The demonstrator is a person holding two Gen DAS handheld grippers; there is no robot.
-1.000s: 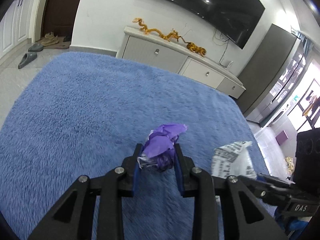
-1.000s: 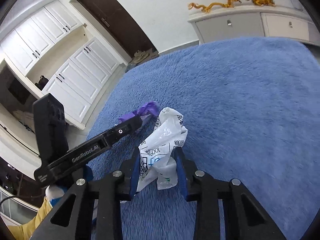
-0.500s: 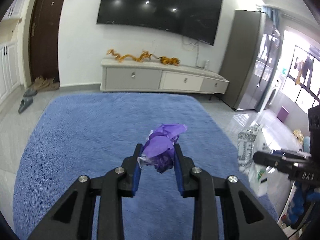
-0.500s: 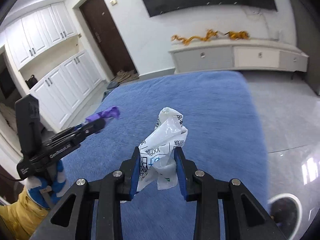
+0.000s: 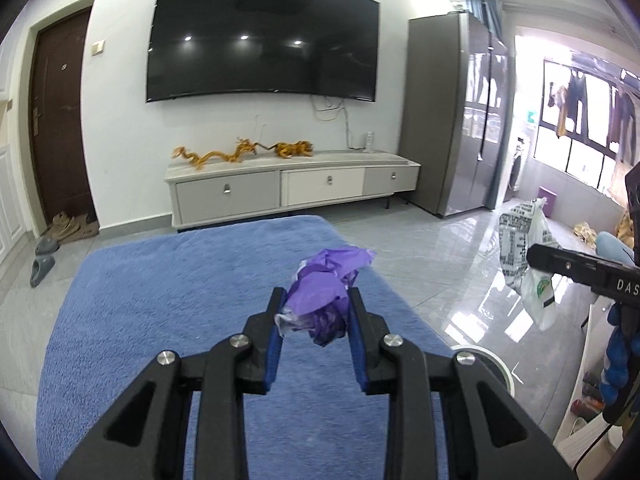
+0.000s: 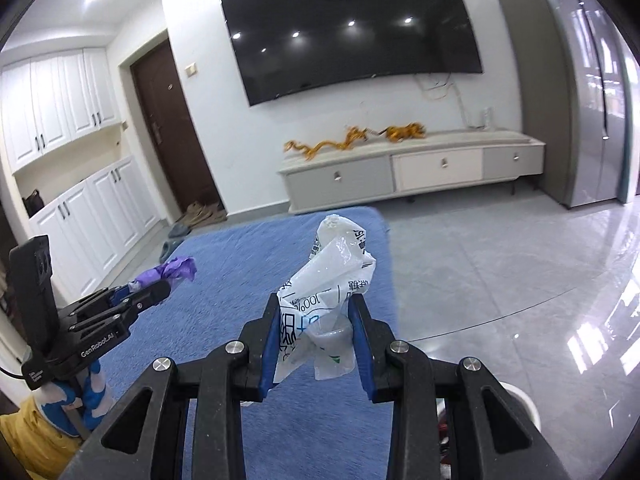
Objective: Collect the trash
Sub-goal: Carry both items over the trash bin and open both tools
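Note:
My left gripper is shut on a crumpled purple wrapper and holds it in the air above the blue rug. My right gripper is shut on a crumpled white printed plastic bag, also held up. The left gripper and its purple wrapper show at the left of the right wrist view. The right gripper and its white bag show at the right of the left wrist view. A white round bin rim shows low right, mostly hidden behind the fingers; it also shows in the right wrist view.
A TV cabinet with a wall TV stands at the far wall. A grey fridge is at the right. Slippers lie by the door on the grey tile floor. White cupboards line the left wall.
Both grippers have lifted and tilted up from the rug with their trash still held. The view now takes in the TV wall, and the bin rim has come into sight.

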